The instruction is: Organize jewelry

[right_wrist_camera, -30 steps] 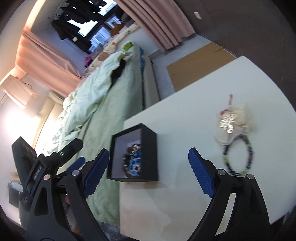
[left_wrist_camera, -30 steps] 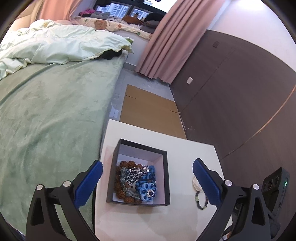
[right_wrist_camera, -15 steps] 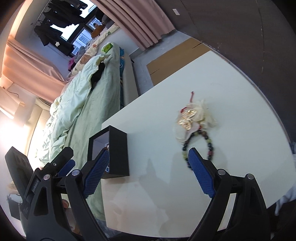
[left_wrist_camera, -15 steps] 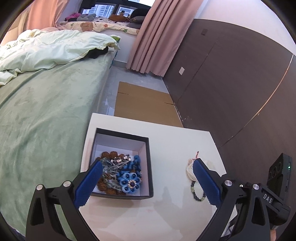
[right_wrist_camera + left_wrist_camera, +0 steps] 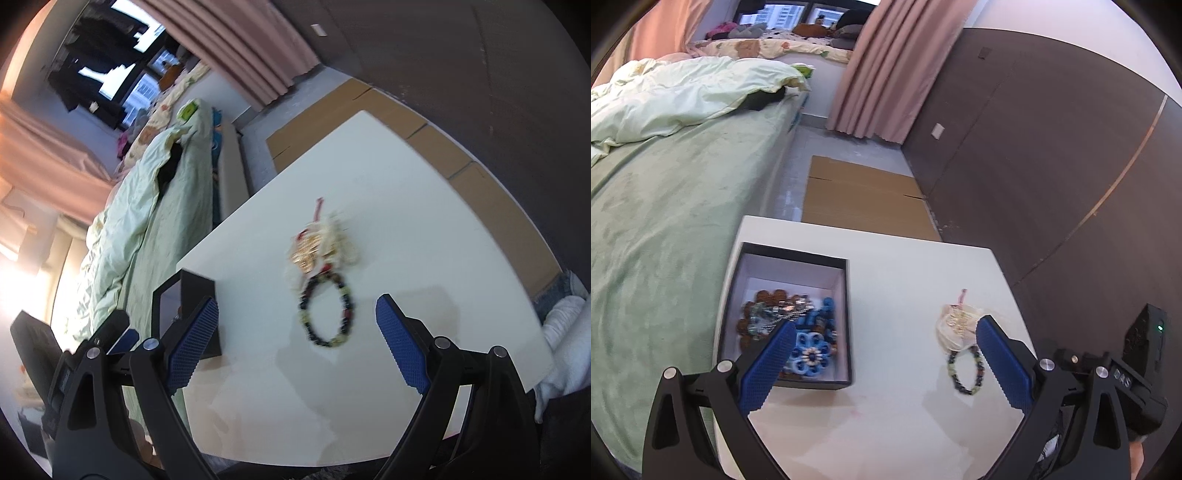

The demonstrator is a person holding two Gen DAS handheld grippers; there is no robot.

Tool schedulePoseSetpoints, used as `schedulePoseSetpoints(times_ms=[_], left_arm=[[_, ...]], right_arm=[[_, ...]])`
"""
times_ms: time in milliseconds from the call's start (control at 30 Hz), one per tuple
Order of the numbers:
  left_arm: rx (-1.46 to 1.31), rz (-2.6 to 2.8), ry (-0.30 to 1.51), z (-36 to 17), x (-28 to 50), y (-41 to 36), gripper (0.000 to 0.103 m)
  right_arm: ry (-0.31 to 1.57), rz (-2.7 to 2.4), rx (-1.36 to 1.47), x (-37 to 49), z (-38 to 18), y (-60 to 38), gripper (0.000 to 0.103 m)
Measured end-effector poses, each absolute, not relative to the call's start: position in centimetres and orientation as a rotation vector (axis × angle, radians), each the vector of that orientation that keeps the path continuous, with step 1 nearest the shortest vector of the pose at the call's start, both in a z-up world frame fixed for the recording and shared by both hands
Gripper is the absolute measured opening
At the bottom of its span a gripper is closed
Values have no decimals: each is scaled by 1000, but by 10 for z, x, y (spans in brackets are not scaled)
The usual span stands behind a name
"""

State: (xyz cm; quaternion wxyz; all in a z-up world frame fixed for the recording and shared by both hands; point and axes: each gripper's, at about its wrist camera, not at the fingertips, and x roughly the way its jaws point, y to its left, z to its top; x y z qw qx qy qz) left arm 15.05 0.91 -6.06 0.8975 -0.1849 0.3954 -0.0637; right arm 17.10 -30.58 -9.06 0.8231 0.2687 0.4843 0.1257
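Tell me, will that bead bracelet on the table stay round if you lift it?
Probably not. The bracelet looks like separate beads on a string, so it would likely sag into a droopy loop. It seems small and light. The round beads might slip between the pads.

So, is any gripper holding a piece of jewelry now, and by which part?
Nothing is held. The left gripper and right gripper are both open and empty above the table.
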Motion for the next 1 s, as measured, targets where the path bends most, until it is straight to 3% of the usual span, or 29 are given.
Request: schedulePoseSetpoints(times_ms=[233,300,533,700,1000], left_arm=[[-345,-170,836,-66,161,-12,93],[-338,-182,851,-69,164,-18,83],[-269,-232,936,-93,179,-55,72],[-234,-251,1003,-120,189,-81,59],[-126,-258,1061,-155,197,-122,51]], right_arm=[[1056,197,605,178,-100,-336,87],[1061,181,604,179,-101,-340,85],[1071,164,593,185,-104,-341,75],[1082,172,596,191,-106,-340,68],[1094,186,597,194,-106,-339,68]])
